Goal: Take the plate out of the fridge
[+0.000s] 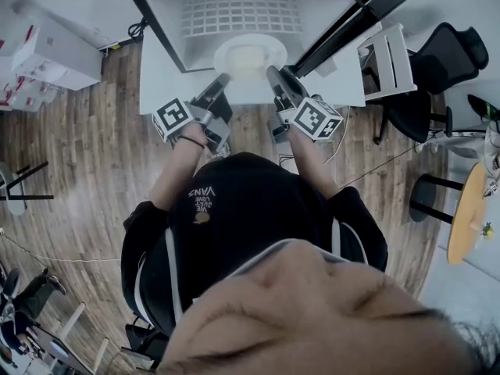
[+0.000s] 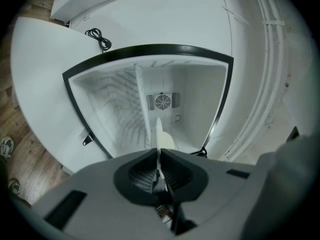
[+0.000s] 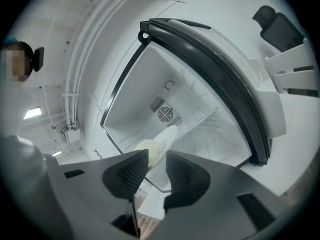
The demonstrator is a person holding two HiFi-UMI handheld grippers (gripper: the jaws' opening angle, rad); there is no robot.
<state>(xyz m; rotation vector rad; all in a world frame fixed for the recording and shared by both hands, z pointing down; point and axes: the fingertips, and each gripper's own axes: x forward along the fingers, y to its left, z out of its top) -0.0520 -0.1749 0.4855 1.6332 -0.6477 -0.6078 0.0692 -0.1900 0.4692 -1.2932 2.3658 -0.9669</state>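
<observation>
The plate [image 1: 248, 55] is round and smooth, with a white rim around a cream centre. It sits at the mouth of the fridge [image 1: 168, 10], level over the pale floor of the cabinet, and a claw has it from each side. The left claw [image 1: 221, 80] is clenched on the thin rim; in the left gripper view the plate [image 2: 160, 134] shows edge-on as a narrow white blade pinched between the ribbed dark pads of the claw [image 2: 159, 156]. The right claw [image 1: 273, 73] stands wider, and its view shows the curved rim [image 3: 159, 141] running in between the jaws [image 3: 156, 156], filling the gap at their tips (a grasp, as far as the angle lets one judge).

The fridge is a boxy thing with a black frame and matte white walls, a round fan grille [image 2: 162, 102] at the back and a wire grid [image 1: 242, 14] inside. Its dark door [image 1: 351, 22] hangs open to the right. It rests on a white bench [image 1: 160, 84] over a wood-plank floor [image 1: 78, 155].
</observation>
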